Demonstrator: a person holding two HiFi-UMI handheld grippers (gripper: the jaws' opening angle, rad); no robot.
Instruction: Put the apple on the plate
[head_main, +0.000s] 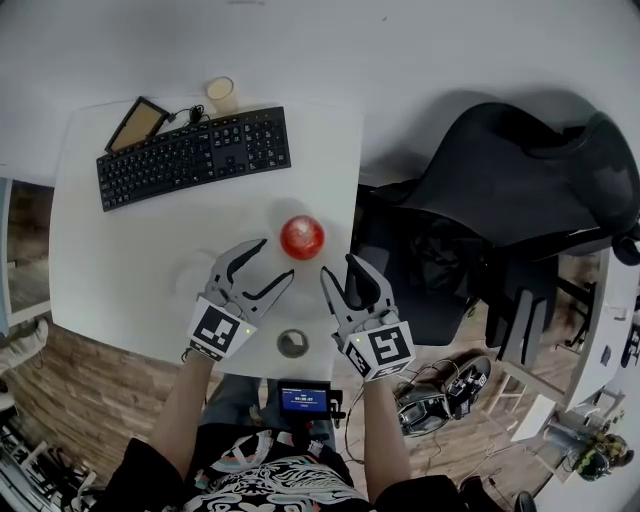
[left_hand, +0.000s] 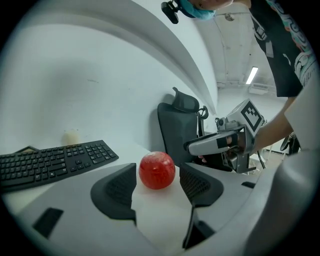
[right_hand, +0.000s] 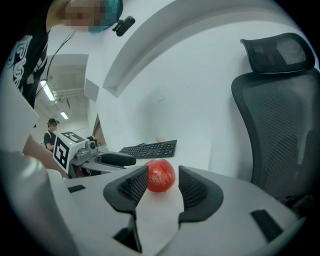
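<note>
Left gripper (head_main: 273, 261) hangs low over the white tabletop (head_main: 110, 260) with its dark jaws spread wide and nothing pressed between the pads. Beside it, the right gripper (head_main: 338, 267) is also parted, a little narrower, and empty too. Both point at the shiny red apple (head_main: 302, 237), which sits on the table just past their tips, near the right-hand edge and touched by neither. From each gripper's own view the apple shows in the gap between the jaws, clear of the ribbed pads. Farther back lie a black keyboard (head_main: 195, 155) and a pale paper cup (head_main: 220, 93). A black mesh office chair (head_main: 510, 190) stands off the table's right side. I can't pick out a plate from where I stand.
</note>
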